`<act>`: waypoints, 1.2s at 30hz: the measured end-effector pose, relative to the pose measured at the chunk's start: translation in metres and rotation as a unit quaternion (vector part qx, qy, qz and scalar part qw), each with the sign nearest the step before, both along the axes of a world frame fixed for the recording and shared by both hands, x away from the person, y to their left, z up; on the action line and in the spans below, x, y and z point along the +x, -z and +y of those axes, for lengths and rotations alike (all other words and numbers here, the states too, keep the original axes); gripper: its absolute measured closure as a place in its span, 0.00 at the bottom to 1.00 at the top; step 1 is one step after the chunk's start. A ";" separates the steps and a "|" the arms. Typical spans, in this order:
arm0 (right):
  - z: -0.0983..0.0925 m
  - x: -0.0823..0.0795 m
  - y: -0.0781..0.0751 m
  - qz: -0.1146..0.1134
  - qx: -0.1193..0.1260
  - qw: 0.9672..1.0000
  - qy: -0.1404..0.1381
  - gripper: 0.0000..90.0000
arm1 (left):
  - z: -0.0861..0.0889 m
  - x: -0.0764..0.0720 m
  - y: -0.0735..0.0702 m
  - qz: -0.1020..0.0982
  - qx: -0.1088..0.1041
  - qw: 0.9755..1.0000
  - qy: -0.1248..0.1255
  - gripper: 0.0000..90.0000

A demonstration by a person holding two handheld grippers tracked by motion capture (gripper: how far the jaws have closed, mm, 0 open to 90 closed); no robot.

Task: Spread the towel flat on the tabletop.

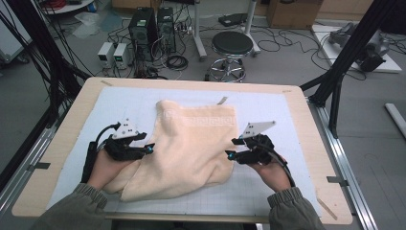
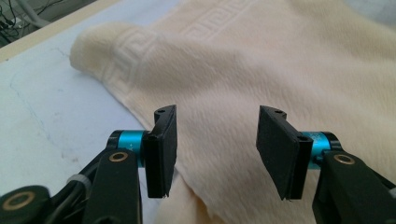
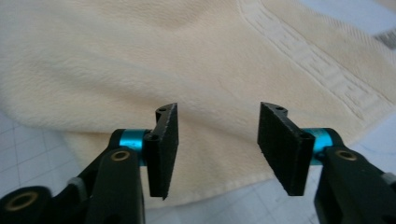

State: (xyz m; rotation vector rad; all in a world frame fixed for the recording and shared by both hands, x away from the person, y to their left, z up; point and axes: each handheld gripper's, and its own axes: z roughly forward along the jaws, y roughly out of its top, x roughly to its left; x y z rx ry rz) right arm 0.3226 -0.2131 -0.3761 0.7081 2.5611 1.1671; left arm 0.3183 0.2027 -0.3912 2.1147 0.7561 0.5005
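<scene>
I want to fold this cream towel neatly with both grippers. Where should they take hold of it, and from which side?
Probably at the towel's two side edges, each open gripper coming in level from its own side: left gripper at the left hem, right gripper at the right. The cloth lies flat and bunched, so only its edges offer a thin fold to pinch.

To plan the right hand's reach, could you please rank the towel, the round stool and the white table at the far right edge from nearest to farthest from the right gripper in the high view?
From the right gripper:
1. Towel, just beside its jaws.
2. Stool, on the floor beyond the table.
3. White table, far right, on the floor.
</scene>
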 end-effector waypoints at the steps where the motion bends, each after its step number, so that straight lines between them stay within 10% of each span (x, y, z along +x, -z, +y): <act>1: 0.002 -0.003 0.005 0.007 -0.006 1.000 -0.005 0.54 | 0.002 0.001 0.004 0.008 -0.002 1.000 0.001 0.54; 10: 0.006 -0.001 0.057 0.067 -0.041 0.997 -0.017 0.54 | -0.006 0.020 0.032 0.061 0.010 0.998 0.020 0.77; 12: 0.006 0.000 0.057 0.067 -0.037 0.997 -0.017 0.55 | -0.007 0.021 0.034 0.052 0.035 0.998 0.003 0.90; 16: 0.003 0.002 0.058 0.070 -0.027 0.997 -0.016 0.56 | 0.004 0.026 0.031 0.061 0.008 0.997 -0.039 0.93; 27: 0.005 -0.027 0.037 0.024 0.005 0.999 -0.042 0.55 | 0.012 -0.019 -0.001 0.017 -0.035 0.999 0.017 0.68; 36: 0.021 -0.050 0.042 0.022 -0.002 0.995 -0.099 0.57 | -0.001 -0.064 0.002 0.034 -0.044 0.990 0.129 0.47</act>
